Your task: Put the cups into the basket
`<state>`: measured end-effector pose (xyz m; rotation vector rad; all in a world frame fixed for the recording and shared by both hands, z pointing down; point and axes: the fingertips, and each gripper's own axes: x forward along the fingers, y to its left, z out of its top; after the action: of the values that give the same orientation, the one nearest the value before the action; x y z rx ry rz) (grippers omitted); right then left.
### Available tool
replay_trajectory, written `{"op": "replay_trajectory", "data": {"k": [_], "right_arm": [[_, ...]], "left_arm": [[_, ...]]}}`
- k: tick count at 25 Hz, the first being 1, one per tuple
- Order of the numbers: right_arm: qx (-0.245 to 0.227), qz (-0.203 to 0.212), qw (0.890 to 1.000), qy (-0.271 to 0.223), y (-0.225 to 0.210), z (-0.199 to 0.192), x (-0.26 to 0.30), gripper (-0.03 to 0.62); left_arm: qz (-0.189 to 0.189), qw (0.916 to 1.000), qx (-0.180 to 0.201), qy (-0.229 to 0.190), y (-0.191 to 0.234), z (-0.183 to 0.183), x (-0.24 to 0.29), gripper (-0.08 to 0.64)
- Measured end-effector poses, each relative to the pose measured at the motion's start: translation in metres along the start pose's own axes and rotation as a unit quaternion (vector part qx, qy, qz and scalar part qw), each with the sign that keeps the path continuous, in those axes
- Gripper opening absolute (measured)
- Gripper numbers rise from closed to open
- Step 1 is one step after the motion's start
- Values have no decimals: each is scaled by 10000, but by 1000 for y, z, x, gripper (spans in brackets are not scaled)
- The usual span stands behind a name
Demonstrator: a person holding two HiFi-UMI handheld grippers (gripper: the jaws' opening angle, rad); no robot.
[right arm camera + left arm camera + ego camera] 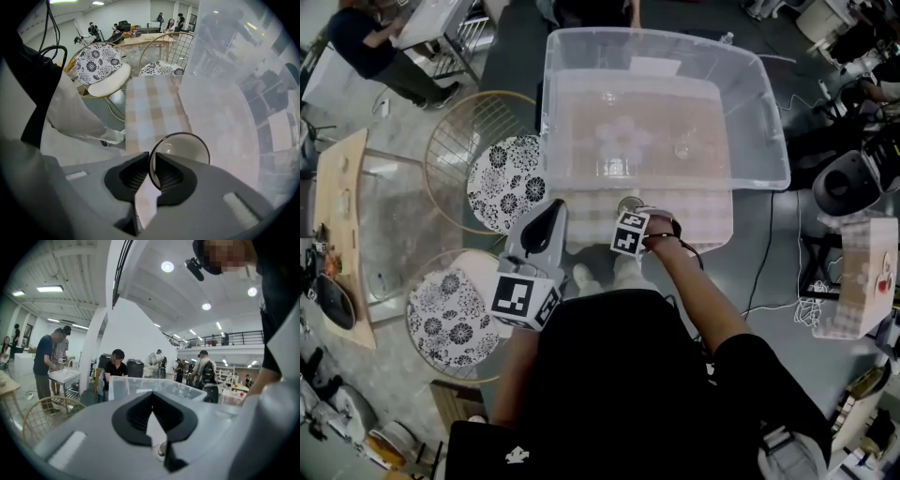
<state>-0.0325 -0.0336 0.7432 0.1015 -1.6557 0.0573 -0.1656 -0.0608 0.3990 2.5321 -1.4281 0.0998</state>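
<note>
1. Your right gripper [151, 163] has only a thin rim pinch on the cup [180, 147], one jaw inside and one outside; a quick lift or tilt could let it swing or slip out
2. The basket [759, 112] wall rises just beyond the cup; carry too low and you'll clip its rim
3. Right jaws nearly together, pinching the cup wall; the cup sits on the checked cloth [154, 108], just before the basket
4. Left gripper [152, 394]: jaws pressed together, empty
</note>
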Motion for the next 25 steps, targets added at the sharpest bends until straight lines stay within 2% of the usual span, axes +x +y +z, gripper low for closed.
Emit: {"op": "replay_trajectory", "data": {"k": [10, 25], "right_arm": [[-30, -24, 10000, -84, 1, -2, -2, 38], [423, 132, 9973, -580, 10, -5, -29, 38]], "left_arm": [[12, 10000, 31, 30, -5, -2, -1, 5], [-81, 9997, 202, 91, -20, -5, 8, 5]]}}
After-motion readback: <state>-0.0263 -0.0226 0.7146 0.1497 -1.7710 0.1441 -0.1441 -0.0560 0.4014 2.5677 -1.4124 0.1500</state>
